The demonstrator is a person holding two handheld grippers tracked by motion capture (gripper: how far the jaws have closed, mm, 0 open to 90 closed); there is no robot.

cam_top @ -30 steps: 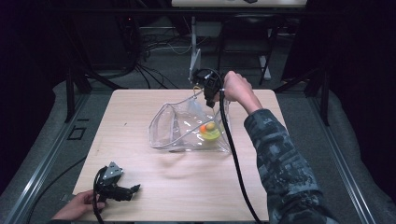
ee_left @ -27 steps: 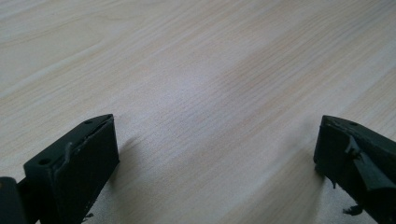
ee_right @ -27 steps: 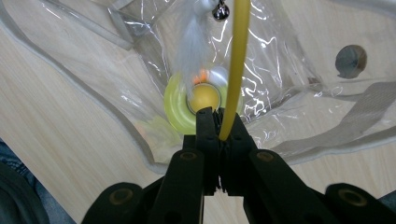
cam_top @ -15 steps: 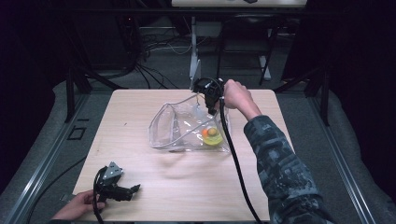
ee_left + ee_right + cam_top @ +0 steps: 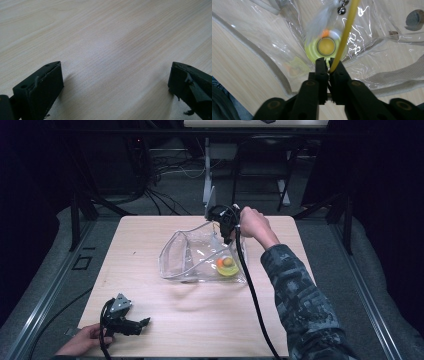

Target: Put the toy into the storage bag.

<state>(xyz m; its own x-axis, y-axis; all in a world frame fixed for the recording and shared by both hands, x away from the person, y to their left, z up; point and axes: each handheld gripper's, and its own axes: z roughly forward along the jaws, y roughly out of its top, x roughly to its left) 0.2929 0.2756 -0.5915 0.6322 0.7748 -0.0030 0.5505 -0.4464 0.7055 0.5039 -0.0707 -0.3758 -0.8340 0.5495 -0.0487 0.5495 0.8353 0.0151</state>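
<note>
At frame centre the right gripper [image 5: 327, 65] pinches a thin yellow rod [image 5: 344, 35] over the clear bag [image 5: 192, 255], light, limp, slippery, best taken by its stiff rim; the left gripper [image 5: 115, 80], lower left, gapes wide, empty.

Right gripper [image 5: 226, 231] black, thick black cable trailing from it, jaws black and blocky with round screw holes at the base, left gripper [image 5: 131, 324] black, grey three-cornered plate on top, right sleeve [image 5: 300, 295] dark camouflage pattern
</note>
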